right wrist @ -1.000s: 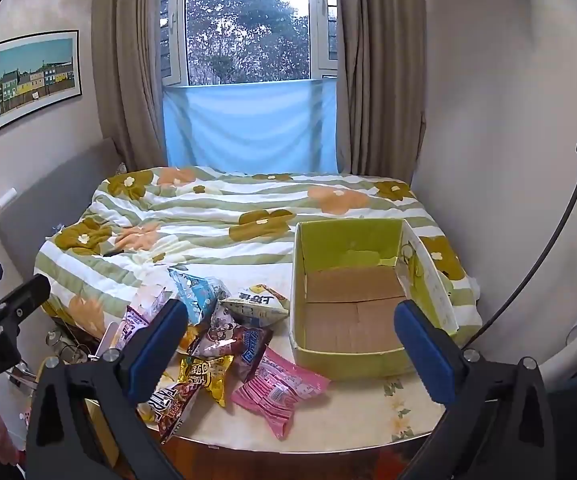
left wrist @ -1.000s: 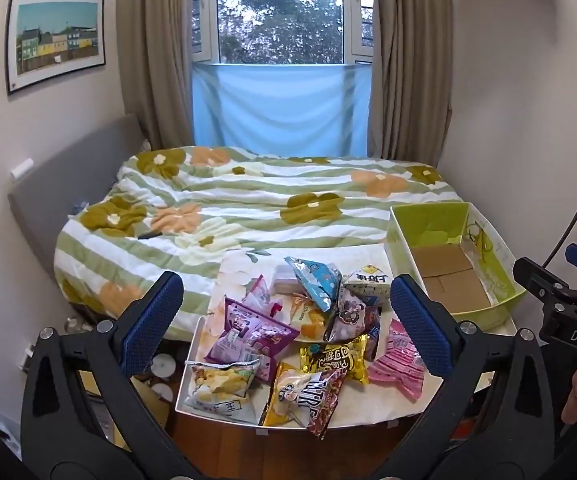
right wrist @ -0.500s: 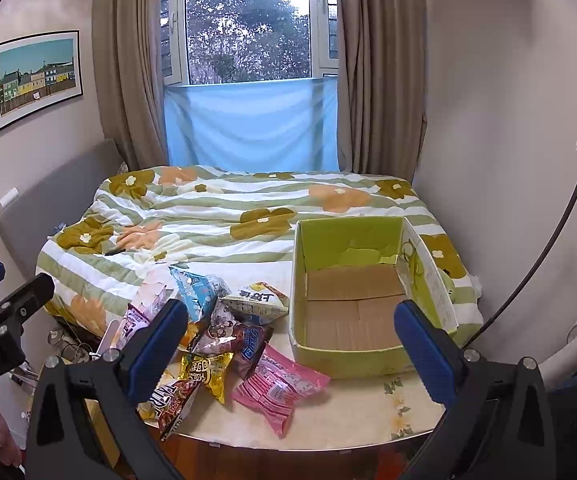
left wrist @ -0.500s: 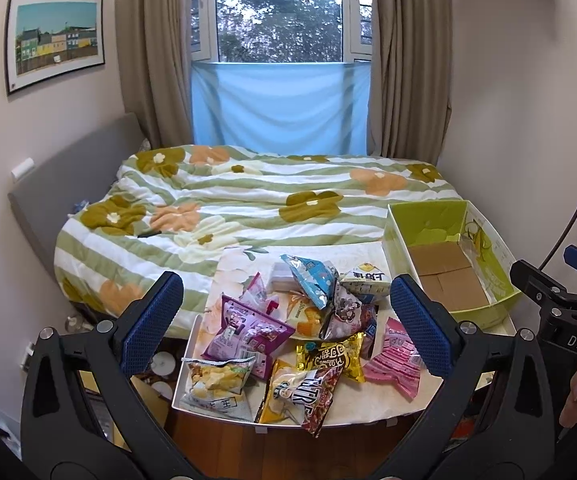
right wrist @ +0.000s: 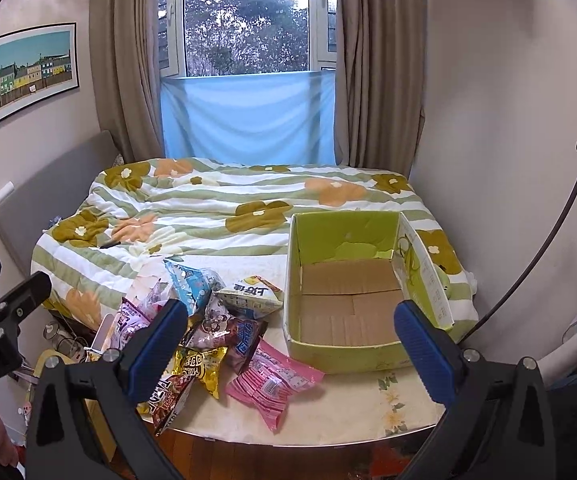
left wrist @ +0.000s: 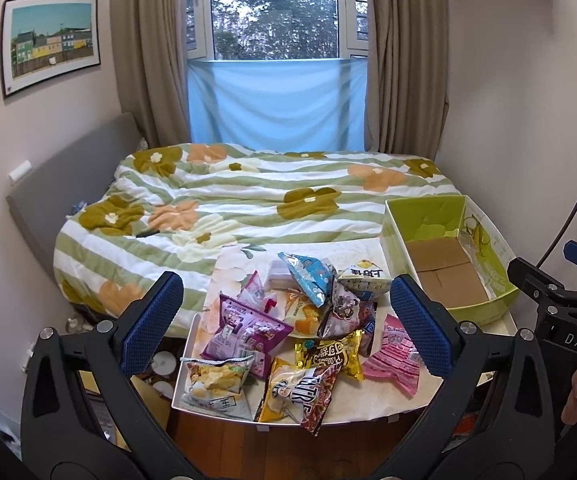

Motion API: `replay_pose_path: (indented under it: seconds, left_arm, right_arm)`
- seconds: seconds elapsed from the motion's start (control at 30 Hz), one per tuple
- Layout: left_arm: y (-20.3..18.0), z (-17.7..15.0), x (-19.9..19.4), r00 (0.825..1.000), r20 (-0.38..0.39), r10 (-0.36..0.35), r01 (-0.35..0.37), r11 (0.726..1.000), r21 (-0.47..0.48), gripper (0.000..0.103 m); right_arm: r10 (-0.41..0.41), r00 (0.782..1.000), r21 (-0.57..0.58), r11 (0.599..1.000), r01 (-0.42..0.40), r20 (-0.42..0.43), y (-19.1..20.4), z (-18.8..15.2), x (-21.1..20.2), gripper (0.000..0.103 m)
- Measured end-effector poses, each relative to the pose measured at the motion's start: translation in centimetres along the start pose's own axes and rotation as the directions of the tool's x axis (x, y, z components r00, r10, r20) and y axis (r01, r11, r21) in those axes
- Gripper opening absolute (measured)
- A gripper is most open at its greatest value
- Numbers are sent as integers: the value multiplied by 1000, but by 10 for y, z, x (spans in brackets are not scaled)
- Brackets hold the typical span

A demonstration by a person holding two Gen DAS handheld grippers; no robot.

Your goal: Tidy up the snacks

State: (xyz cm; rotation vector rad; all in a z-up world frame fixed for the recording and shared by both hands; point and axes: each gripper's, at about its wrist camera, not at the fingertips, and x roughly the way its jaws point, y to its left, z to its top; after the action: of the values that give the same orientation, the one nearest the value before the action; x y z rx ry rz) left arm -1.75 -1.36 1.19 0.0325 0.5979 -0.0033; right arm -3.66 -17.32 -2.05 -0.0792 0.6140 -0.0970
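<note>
snack packets are heaped on the bench beside the empty green box, judged light, crinkly and slippery, best pinched at a sealed edge, while left claw and right claw are held wide open, empty.

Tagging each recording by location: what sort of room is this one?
A bedroom, most likely in a home. A bed with a floral quilt fills the room, there is a curtained window, and a small table at the bed's foot holds snack packets.
</note>
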Motion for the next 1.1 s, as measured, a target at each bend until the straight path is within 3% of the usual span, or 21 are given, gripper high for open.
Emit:
replay_pose_path:
  seconds: [1.1]
  left_arm:
    - [-6, 2, 10, 1000, -21, -6, 6, 1000, -1, 102]
  right_arm:
    - [3, 1000, 4, 1000, -3, -14, -1, 9, 8, 103]
